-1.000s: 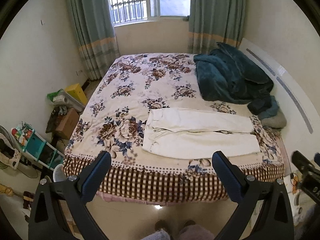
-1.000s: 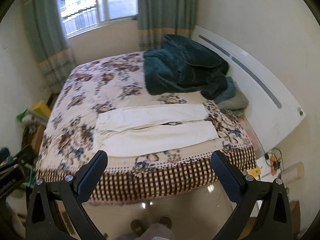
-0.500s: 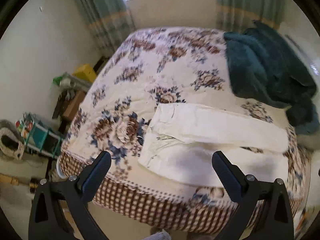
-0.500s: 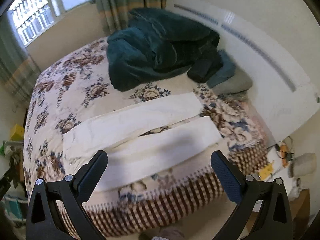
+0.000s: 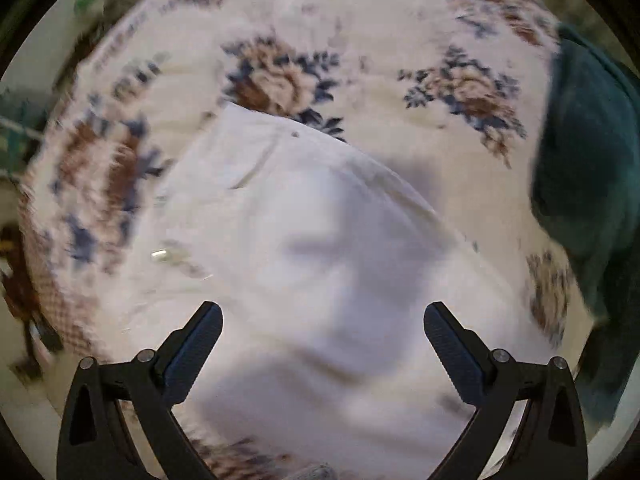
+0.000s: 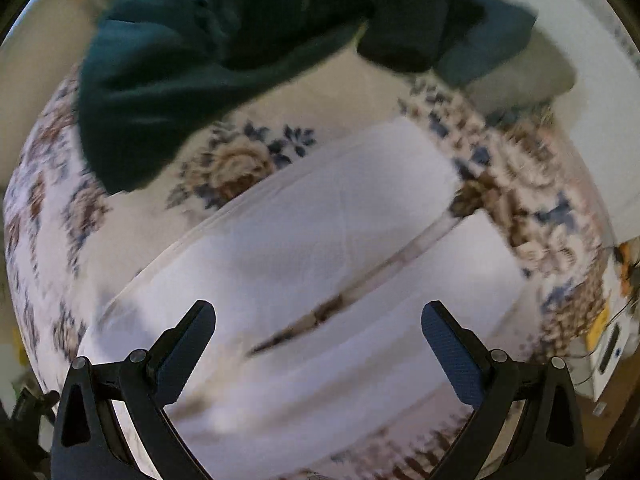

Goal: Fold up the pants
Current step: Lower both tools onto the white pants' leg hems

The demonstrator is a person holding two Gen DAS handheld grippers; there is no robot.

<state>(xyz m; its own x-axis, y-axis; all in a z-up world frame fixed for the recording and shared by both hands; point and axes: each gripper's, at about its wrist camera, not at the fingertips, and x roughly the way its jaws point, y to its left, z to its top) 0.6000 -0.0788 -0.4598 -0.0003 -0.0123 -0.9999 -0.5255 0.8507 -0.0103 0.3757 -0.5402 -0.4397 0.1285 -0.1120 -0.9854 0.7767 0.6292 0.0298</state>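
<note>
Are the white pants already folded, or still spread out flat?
Spread flat, unfolded. The white pants lie on the floral bedspread with both legs side by side, a gap between them.

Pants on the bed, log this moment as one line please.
stage: approach | white pants: flat on floral bedspread, unfolded | left hand-held gripper: open above waist end | right hand-held gripper: open above legs

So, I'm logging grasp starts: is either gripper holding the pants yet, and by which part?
Nothing is held. The left gripper and right gripper are both open above the white pants, not touching them.
</note>
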